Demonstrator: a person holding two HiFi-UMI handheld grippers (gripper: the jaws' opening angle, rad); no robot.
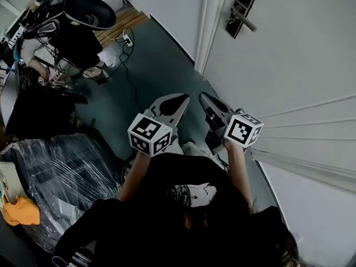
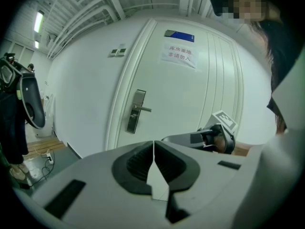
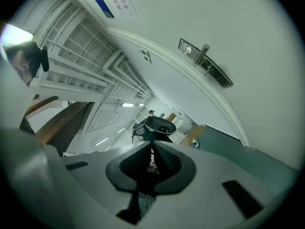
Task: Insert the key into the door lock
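currently, both forearms reach forward from the torso, holding the 2 grippers side by side and just apart, with their marker cubes nearest the body. the left gripper (image 1: pixel 182 98) points ahead over the teal floor (image 1: pixel 161 65). its own view shows its jaws pressed flat together along 1 seam, with nothing between them. the right gripper (image 1: pixel 203 97) sits just beside the door (image 1: pixel 300 54). its jaws are drawn in to a thin dark slit, and whether a key sits in that slit cannot be told.

the door lock (image 1: pixel 240 11), a dark plate with a lever handle, is mounted on the door, well ahead of both grippers. the white door frame (image 1: pixel 204 26) runs along its near edge. open floor lies between the grippers and the lock. a cable (image 1: pixel 123 57) trails across the floor on the left, beyond a plastic-wrapped bundle (image 1: pixel 61 166).
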